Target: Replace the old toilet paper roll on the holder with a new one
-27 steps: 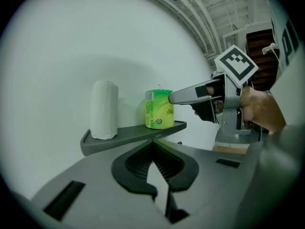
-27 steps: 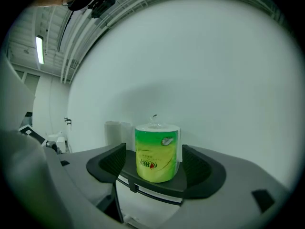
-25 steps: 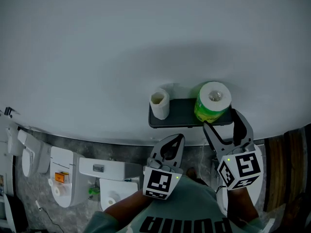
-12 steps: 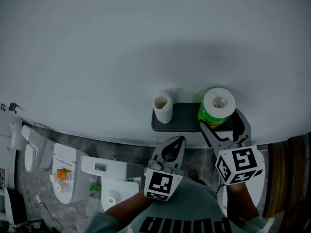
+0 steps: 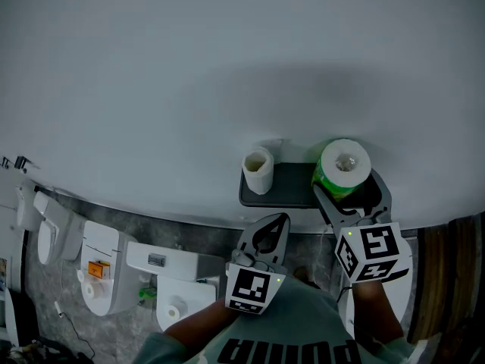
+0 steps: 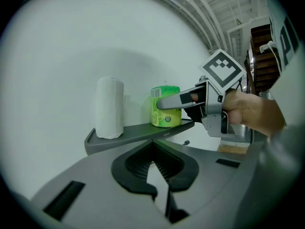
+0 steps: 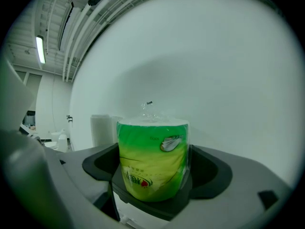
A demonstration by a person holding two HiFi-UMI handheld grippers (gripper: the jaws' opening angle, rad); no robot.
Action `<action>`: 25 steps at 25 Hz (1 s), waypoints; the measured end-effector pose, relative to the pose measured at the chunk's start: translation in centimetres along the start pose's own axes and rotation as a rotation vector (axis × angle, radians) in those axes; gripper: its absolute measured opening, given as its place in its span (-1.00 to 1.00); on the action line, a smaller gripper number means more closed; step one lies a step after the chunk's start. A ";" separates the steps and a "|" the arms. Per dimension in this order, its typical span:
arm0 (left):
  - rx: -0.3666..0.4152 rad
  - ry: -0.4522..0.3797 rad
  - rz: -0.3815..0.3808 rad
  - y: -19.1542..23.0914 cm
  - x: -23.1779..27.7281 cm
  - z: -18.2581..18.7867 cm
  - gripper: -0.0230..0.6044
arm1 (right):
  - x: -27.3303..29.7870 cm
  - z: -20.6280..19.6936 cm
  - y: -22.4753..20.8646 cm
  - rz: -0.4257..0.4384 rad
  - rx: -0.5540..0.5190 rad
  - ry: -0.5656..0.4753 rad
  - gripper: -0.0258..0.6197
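A dark shelf [image 5: 292, 192] [image 6: 138, 132] hangs on the white wall. At its left end the thin old white roll [image 5: 258, 169] [image 6: 109, 108] stands upright. The new roll in green wrap [image 5: 345, 165] [image 6: 166, 106] [image 7: 152, 159] stands upright at its right end. My right gripper [image 5: 346, 186] [image 7: 152, 178] is level with the shelf, its jaws spread wide on either side of the green roll. I see no pad pressing on the wrap. My left gripper [image 5: 280, 218] [image 6: 153, 146] is shut and holds nothing, just below and in front of the shelf's middle.
White toilets [image 5: 106, 279] stand on the grey floor at lower left. Brown wooden boards [image 5: 443, 271] lie at the right edge. The wall behind the shelf is plain white. The person's hand [image 6: 252, 116] holds the right gripper.
My right gripper has moved forward over the shelf edge, so its fingers now flank the green roll, and its jaws stand a little wider. The left gripper has hardly moved.
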State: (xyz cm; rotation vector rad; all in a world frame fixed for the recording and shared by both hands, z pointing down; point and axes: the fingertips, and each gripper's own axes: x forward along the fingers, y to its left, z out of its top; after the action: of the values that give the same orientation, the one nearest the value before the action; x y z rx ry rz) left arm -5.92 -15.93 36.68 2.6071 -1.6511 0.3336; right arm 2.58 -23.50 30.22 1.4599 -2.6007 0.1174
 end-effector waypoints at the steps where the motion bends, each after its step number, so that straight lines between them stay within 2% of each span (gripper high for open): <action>1: -0.004 0.007 -0.002 0.0 0.0 0.0 -0.91 | 0.1 0.0 0.0 -0.004 -0.003 0.004 0.41; 4: -0.017 0.027 -0.007 0.0 -0.1 -0.2 -0.91 | 0.2 -0.1 -0.1 -0.016 -0.007 0.009 0.41; 8: -0.012 0.000 0.002 0.3 0.0 -0.3 -0.91 | 0.4 -0.2 -0.3 -0.041 -0.008 0.007 0.40; 15: -0.029 0.017 -0.008 0.2 -0.4 -0.5 -0.91 | 0.4 -0.2 -0.2 -0.053 -0.010 0.006 0.40; 25: -0.029 0.009 -0.015 -0.1 -1.2 -0.6 -0.91 | -1.3 0.9 0.2 -0.064 -0.004 -0.046 0.40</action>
State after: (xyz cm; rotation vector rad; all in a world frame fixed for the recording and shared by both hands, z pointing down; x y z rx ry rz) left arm -6.44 -14.68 37.05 2.5921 -1.6198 0.3172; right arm 3.01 -22.41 29.13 1.5606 -2.5855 0.0718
